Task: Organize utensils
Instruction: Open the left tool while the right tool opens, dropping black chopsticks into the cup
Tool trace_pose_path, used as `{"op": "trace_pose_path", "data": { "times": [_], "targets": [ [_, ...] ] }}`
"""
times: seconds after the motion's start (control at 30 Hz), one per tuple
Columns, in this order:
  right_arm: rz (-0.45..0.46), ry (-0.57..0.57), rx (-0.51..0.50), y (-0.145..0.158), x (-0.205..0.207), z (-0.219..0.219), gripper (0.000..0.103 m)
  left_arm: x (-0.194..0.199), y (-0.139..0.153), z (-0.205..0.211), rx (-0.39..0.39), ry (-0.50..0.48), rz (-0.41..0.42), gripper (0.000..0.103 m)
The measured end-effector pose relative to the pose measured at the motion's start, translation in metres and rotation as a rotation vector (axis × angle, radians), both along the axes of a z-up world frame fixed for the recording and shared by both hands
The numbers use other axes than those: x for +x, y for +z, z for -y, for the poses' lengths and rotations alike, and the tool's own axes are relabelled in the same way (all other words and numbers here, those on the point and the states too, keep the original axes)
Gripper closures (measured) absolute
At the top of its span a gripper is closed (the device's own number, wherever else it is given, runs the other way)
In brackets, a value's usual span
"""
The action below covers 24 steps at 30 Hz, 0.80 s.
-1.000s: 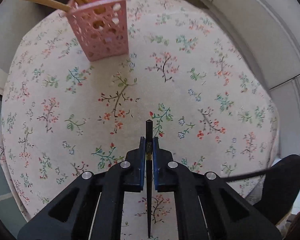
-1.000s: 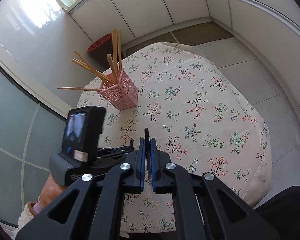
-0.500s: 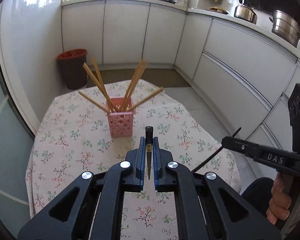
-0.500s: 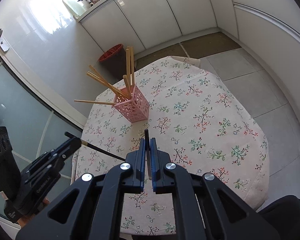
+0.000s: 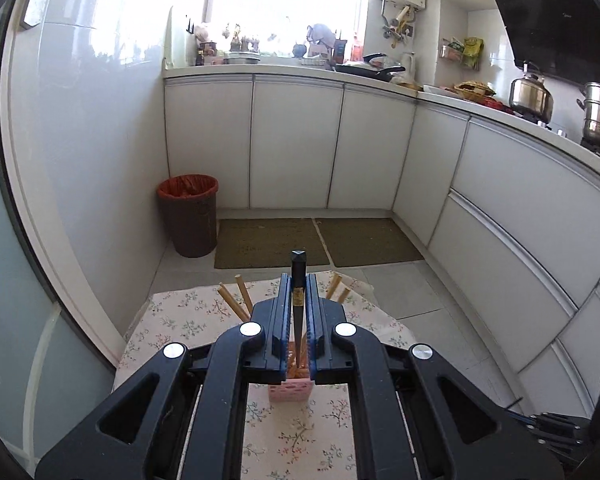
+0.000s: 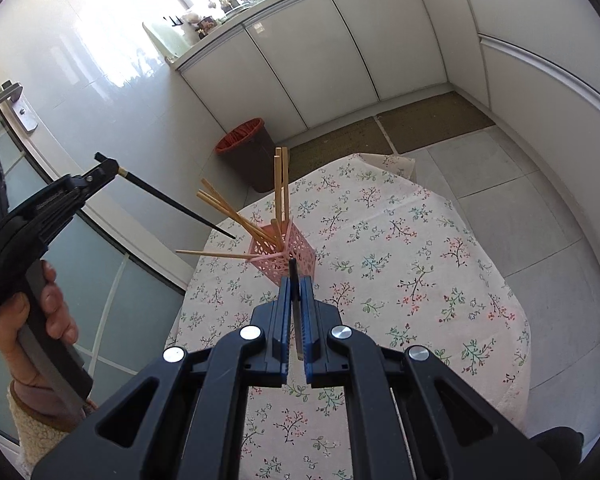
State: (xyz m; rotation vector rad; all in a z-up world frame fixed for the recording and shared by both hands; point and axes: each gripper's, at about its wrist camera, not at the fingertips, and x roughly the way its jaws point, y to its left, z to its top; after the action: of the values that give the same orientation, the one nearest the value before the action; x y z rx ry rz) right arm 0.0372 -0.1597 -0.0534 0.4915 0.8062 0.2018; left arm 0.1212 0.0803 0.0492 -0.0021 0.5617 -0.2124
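Observation:
A pink perforated holder [image 6: 284, 254] with several wooden chopsticks [image 6: 280, 188] stands on the floral tablecloth [image 6: 400, 264]. My left gripper [image 5: 299, 280] is shut on a black chopstick [image 5: 298, 280] and holds it tilted high above the holder [image 5: 291, 390], which shows just below the fingers. In the right wrist view the left gripper [image 6: 104, 166] is at the left, its black chopstick [image 6: 180, 208] pointing down toward the holder, the tip just left of it. My right gripper [image 6: 296, 284] is shut on another black chopstick [image 6: 294, 292], above the table near the holder.
A brown bin [image 5: 190, 216] with a red liner stands on the floor beyond the table. White cabinets [image 5: 296, 144] line the back and right. A glass door [image 6: 112, 304] is at the left. Floor mats [image 5: 320, 240] lie behind the table.
My left gripper has risen and tilted up, bringing its black chopstick over the holder. My right gripper has stayed shut and moved slightly closer to the holder.

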Motion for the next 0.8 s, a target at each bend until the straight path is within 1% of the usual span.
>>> {"op": "trace_pose_path", "data": {
  "times": [0.1,0.23,0.3,0.37,0.4,0.43,0.57,0.7,0.8],
  "targets": [
    [0.007,0.004,-0.008,0.002,0.008,0.0,0.098,0.024,-0.018,0.003,0.012,0.031,-0.036,0.097],
    [-0.005,0.006,-0.013,-0.003,0.019,-0.001,0.098,0.051,-0.055,0.002,-0.003,0.049,-0.11,0.097],
    [-0.013,0.008,-0.016,-0.006,0.023,-0.003,0.098,0.059,-0.073,0.001,0.01,0.058,-0.146,0.096],
    [-0.015,0.011,-0.023,-0.007,0.025,-0.006,0.098,0.06,-0.082,-0.002,-0.005,0.051,-0.162,0.088],
    [-0.014,0.013,-0.026,-0.007,0.027,-0.008,0.098,0.057,-0.082,-0.006,-0.026,0.05,-0.155,0.081],
    [-0.011,0.015,-0.028,-0.006,0.028,-0.009,0.098,0.053,-0.079,-0.01,-0.047,0.059,-0.14,0.077],
    [0.009,0.024,-0.025,0.002,0.032,-0.016,0.098,0.036,-0.058,-0.031,-0.13,0.111,-0.082,0.077],
    [0.061,0.03,-0.027,0.023,0.041,-0.027,0.098,0.009,-0.033,-0.052,-0.147,0.197,-0.013,0.073],
    [0.123,0.027,-0.035,0.047,0.051,-0.037,0.098,-0.014,-0.024,-0.07,-0.167,0.264,0.028,0.062]
  ]
}}
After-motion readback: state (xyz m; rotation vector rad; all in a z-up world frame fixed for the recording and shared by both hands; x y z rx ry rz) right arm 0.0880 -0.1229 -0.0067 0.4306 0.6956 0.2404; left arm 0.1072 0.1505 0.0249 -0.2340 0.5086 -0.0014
